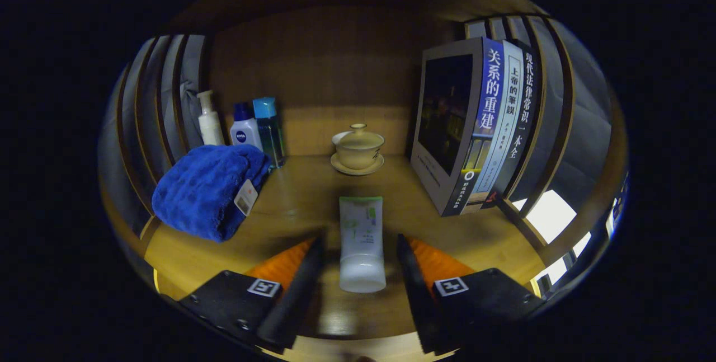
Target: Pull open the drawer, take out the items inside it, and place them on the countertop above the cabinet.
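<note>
— Two fingers, one tube: what is the gripper (359, 253) doing?

— Its fingers stand apart, released. The white tube (362, 243) lies flat on the wooden countertop (291, 205) between them, cap end toward the camera. I see a gap on each side of it, so neither finger presses on it.

— How does the tube lie?

— Lengthwise, along the line of the fingers, its flat crimped end pointing away toward the back wall. It has green print on its upper part.

— What sits beyond it?

— A cream lidded tea bowl (358, 148) on a saucer, straight ahead near the wooden back wall and well apart from the tube.

— And off to the left?

— A folded blue towel (210, 189) with a tag hanging from it. Behind the towel stand three bottles in a row: a white pump bottle (209, 120), a white bottle with a blue cap (245, 128), and a clear blue bottle (269, 128) next to it.

— To the right?

— Three books (482, 124) standing upright together, spines facing the gripper, leaning slightly against the slatted side panel (551, 104). A similar slatted panel closes the left side.

— The drawer?

— I cannot tell from here.
</note>
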{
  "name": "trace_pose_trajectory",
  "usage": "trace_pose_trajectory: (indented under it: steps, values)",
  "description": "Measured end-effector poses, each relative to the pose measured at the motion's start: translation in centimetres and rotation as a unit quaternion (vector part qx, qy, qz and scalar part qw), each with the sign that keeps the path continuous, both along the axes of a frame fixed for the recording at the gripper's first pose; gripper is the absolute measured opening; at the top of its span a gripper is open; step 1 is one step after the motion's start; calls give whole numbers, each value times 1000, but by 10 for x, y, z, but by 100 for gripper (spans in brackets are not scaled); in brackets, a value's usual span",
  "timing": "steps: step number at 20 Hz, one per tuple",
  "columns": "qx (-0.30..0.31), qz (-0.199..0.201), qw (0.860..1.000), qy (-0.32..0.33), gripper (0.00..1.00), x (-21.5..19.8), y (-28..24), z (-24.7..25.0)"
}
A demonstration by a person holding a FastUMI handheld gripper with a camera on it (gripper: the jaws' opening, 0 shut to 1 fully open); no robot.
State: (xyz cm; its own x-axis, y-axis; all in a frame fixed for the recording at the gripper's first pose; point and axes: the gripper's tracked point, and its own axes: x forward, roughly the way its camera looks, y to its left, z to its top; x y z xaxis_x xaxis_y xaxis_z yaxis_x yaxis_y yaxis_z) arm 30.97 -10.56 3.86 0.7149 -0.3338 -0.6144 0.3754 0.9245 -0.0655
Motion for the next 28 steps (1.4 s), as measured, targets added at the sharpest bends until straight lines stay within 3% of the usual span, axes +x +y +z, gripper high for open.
trace_pose_trajectory:
  steps: [2, 7, 16, 22, 28]
  values:
    - [-13, 4, 1000, -19, 100, -2, 1, 14]
    - [-46, 23, 992, -116, 100, -14, 19, 86]
    - [-73, 29, 976, -202, 98, -111, 71, 167]
    - [-56, 79, 971, -217, 98, -175, 119, 155]
    - [-66, 125, 975, -172, 98, -221, 153, 96]
